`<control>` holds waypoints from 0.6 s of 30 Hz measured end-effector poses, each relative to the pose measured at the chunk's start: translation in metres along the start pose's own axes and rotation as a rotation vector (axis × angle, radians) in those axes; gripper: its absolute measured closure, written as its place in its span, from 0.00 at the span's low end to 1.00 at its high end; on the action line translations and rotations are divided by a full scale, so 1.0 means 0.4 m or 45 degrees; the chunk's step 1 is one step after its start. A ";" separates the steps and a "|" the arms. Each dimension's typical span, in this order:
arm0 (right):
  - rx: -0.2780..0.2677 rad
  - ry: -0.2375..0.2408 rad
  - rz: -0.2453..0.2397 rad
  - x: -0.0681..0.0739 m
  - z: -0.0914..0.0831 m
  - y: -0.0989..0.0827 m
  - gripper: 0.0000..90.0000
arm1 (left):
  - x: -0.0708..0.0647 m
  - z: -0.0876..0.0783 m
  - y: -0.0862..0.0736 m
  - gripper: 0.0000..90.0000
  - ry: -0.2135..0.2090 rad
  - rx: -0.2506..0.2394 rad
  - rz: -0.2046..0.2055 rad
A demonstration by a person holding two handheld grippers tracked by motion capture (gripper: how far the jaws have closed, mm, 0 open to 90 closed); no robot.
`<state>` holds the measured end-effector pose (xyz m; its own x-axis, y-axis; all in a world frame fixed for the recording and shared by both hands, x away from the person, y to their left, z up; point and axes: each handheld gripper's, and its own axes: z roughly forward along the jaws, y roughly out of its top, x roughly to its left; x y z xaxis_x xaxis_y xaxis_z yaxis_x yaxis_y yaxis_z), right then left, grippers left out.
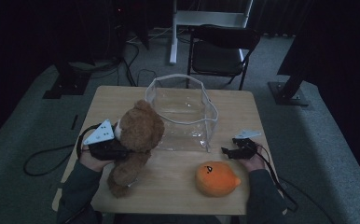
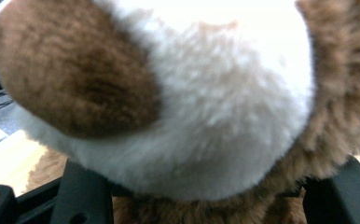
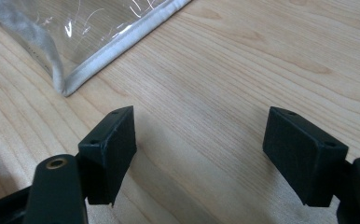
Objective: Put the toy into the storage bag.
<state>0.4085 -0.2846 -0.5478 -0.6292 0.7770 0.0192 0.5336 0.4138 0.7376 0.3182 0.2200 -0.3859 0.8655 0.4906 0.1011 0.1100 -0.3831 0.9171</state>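
Observation:
A brown teddy bear (image 1: pixel 138 135) stands tilted at the table's left. My left gripper (image 1: pixel 124 148) comes at it from the left, shut on its body. In the left gripper view the bear's brown and white fur (image 2: pixel 206 107) bulges between the two black jaws of my left gripper (image 2: pixel 211 205). My right gripper (image 1: pixel 229 152) rests low at the table's right, open, with bare wood between its jaws. The right gripper (image 3: pixel 201 144) points toward a corner of the clear bag (image 3: pixel 99 28). An orange round plush (image 1: pixel 215 178) lies near the front edge, just left of my right hand.
A clear plastic bag with white trim (image 1: pixel 183 133) stands open at the middle back of the wooden table (image 1: pixel 169 186). Behind the table stand a dark folding chair (image 1: pixel 220 51) and a white stand. Cables trail off both sides.

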 end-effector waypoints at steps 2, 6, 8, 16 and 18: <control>0.000 0.000 -0.001 0.000 0.000 0.000 0.27 | 0.002 -0.003 0.002 0.45 0.002 -0.001 0.005; -0.002 0.001 -0.001 -0.001 0.000 0.000 0.27 | 0.005 -0.008 0.005 0.45 0.009 -0.005 0.006; -0.002 0.001 -0.002 -0.001 0.000 -0.001 0.27 | 0.006 -0.010 0.007 0.45 0.011 -0.008 0.005; -0.005 0.000 -0.001 0.000 0.001 -0.001 0.27 | 0.012 -0.020 0.014 0.45 0.024 -0.017 0.011; -0.005 -0.001 -0.002 0.000 0.001 -0.001 0.27 | 0.014 -0.023 0.017 0.45 0.029 -0.016 0.016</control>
<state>0.4085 -0.2846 -0.5483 -0.6296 0.7767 0.0178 0.5306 0.4132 0.7400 0.3191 0.2273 -0.3754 0.8555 0.5034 0.1211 0.0931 -0.3796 0.9205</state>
